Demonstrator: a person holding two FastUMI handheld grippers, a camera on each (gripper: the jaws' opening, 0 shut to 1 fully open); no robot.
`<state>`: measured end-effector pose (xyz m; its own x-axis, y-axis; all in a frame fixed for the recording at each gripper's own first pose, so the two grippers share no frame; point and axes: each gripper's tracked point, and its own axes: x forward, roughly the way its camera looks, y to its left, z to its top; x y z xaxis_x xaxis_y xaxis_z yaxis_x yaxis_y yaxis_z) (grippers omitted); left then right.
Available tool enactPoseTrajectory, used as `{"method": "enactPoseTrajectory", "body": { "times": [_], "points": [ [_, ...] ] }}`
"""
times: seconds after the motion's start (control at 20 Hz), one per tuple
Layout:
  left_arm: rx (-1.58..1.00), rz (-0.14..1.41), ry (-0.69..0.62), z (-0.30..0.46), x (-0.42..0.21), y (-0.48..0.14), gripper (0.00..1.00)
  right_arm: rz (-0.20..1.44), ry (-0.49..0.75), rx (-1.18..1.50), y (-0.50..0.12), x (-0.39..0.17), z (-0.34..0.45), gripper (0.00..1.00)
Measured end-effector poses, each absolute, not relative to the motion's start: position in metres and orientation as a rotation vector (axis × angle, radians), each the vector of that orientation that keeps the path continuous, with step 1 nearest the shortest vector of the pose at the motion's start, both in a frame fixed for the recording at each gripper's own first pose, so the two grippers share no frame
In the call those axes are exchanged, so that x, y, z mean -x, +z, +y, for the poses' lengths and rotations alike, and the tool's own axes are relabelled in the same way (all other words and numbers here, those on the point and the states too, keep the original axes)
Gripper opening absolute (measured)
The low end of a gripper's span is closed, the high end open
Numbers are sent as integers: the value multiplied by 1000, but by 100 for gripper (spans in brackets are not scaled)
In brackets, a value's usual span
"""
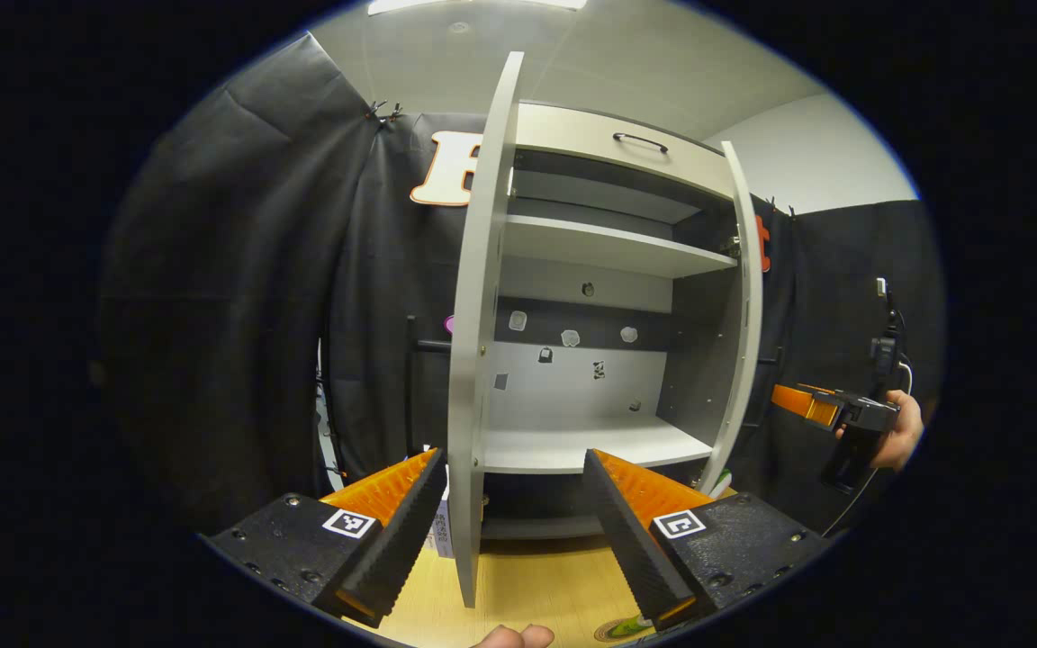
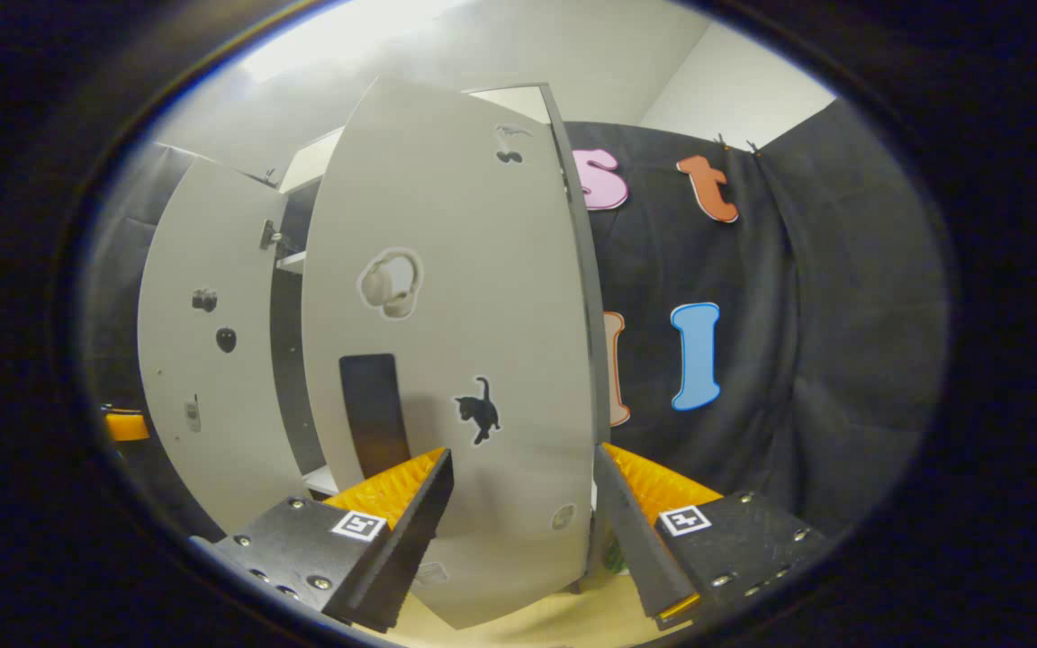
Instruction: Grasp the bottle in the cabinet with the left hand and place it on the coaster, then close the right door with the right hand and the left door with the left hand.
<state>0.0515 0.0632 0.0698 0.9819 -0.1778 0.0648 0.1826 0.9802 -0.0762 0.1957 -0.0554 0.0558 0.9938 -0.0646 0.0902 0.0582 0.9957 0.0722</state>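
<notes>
Both hand-held grippers, left [image 1: 513, 504] and right [image 2: 518, 504], are released. The stiff, light grey right door [image 2: 473, 360] should swing easily; push near its free edge.

Black cloth [image 1: 284, 297] hangs in folds as the booth's wall, clipped at its top edge. Above it runs a pale ceiling [image 1: 626, 63] with a bright light panel [image 1: 473, 4] at the very top. A white wall [image 1: 807, 162] shows past the cloth (at the upper right). Below lies a light wooden tabletop [image 1: 541, 580]. In the right gripper view the cloth [image 2: 807, 342] drapes under a white corner [image 2: 734, 90].
</notes>
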Motion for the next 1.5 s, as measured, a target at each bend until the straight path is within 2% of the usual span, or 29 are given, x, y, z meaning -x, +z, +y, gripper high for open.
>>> {"method": "enactPoseTrajectory", "body": {
  "times": [0.05, 0.1, 0.3, 0.4, 0.5, 0.55, 0.6, 0.7, 0.8, 0.9, 0.95, 1.0, 1.05, 1.15, 1.25, 1.4, 1.5],
  "points": [
    [85, -63, -176, 67, -52, 71, 93, -84, -65, -75, 54, -196, -56, 95],
    [90, -64, -173, 71, -51, 72, 96, -77, -64, -76, 51, -197, -56, 95],
    [91, -27, -134, 98, -50, 58, 96, -75, -42, -34, 50, -192, -53, 97],
    [81, -27, -116, 108, -50, 59, 96, -92, -42, -15, 51, -187, -56, 92],
    [52, -36, -88, 128, -52, 62, 96, -99, -32, 1, 50, -186, -53, 92],
    [43, -36, -64, 140, -54, 62, 96, -93, -24, 5, 47, -187, -50, 96],
    [38, -35, -49, 151, -55, 62, 92, -82, -16, -2, 44, -188, -49, 96],
    [30, -29, -10, 169, -63, 65, 92, -82, -34, 3, 45, -191, -53, 96],
    [35, -29, 17, 187, -69, 69, 96, -81, -42, -5, 47, -196, -53, 96],
    [41, -46, 45, 206, -80, 77, 92, -83, -42, -2, 49, -199, -51, 96],
    [44, -48, 58, 215, -86, 79, 92, -88, -47, 12, 52, -200, -51, 99],
    [50, -43, 73, 223, -93, 80, 96, -96, -53, 28, 54, -198, -52, 96],
    [57, -37, 84, 231, -99, 82, 96, -103, -51, 38, 55, -198, -51, 99],
    [61, -35, 97, 243, -111, 86, 96, -122, -33, 51, 59, -193, -46, 96],
    [66, -32, 110, 250, -123, 87, 92, -137, -16, 70, 61, -186, -45, 96],
    [102, -35, 80, 246, -136, 90, 100, -134, -14, 61, 62, -174, -51, 96],
    [86, -33, 70, 239, -138, 89, 96, -109, -34, 49, 60, -164, -55, 96]
  ]
}}
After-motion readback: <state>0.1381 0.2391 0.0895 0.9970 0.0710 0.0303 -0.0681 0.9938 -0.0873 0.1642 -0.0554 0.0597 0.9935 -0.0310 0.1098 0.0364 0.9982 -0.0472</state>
